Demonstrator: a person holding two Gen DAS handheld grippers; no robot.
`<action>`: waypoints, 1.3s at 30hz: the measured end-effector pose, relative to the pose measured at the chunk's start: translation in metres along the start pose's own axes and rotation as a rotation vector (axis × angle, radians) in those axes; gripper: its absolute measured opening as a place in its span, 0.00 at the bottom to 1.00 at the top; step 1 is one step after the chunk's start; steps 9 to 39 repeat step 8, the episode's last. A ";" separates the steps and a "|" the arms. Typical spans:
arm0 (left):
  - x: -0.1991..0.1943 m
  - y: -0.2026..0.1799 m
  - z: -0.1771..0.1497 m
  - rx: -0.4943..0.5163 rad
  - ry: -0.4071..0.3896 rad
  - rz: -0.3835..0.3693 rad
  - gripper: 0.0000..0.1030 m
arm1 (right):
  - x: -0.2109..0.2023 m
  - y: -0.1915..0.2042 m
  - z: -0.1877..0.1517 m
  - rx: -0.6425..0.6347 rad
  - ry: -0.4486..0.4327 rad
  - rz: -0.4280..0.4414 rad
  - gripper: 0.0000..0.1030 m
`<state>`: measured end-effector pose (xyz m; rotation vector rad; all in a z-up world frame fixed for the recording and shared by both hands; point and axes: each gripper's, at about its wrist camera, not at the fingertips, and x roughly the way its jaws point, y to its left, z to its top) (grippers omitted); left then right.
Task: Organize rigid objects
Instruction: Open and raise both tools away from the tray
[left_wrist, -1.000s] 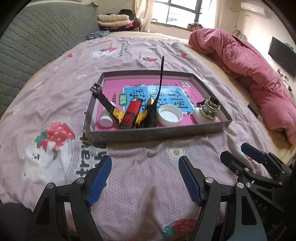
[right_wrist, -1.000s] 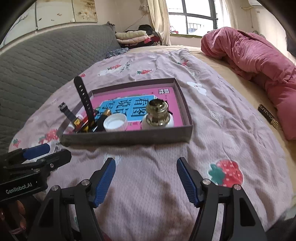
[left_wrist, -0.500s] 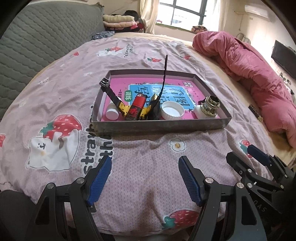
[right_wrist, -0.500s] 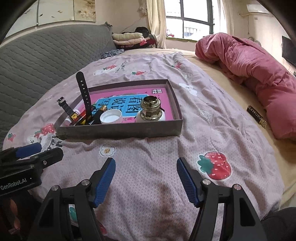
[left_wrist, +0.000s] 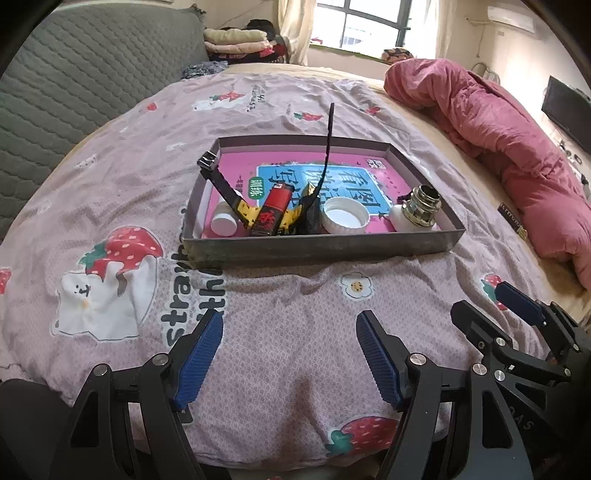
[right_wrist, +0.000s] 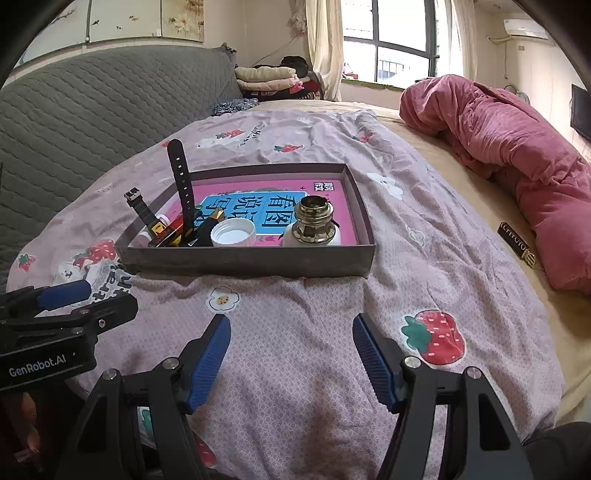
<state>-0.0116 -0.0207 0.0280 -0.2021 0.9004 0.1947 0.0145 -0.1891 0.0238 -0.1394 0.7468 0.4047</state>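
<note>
- Left wrist view: the left gripper (left_wrist: 290, 354), black-framed with ribbed blue pads, hangs over the pink strawberry-print bedspread (left_wrist: 277, 321), jaws spread wide and empty.
- The right gripper (left_wrist: 517, 314) appears at the lower right edge of this view, likewise released and holding nothing.
- A shallow grey cardboard tray (left_wrist: 321, 247) with a pink-and-blue printed floor lies on the bedspread, well apart from both grippers.
- Along the tray's near wall, from left to right: a small white cylindrical bottle (left_wrist: 223, 223); a black-strapped watch with yellow case (left_wrist: 247, 210), one strap standing upright; a red lighter (left_wrist: 273, 208) leaning on the watch; a white ribbed plastic cap (left_wrist: 344, 215), open side up; a white lamp socket with brass-coloured screw collar (left_wrist: 415, 212).
- Right wrist view: the right gripper (right_wrist: 291, 354) is open over bare bedspread, with the tray (right_wrist: 251, 260) beyond it.
- A rolled pink quilt (right_wrist: 517, 155) lies to the right; a grey quilted headboard (right_wrist: 92, 107) stands to the left.
</note>
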 end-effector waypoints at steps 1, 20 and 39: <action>0.001 0.001 0.000 -0.001 0.002 0.003 0.74 | 0.000 0.000 0.000 -0.002 -0.002 0.000 0.66; 0.007 0.010 0.001 -0.044 0.016 0.020 0.74 | 0.002 0.001 0.000 -0.008 0.000 0.004 0.66; 0.007 0.010 0.001 -0.044 0.016 0.020 0.74 | 0.002 0.001 0.000 -0.008 0.000 0.004 0.66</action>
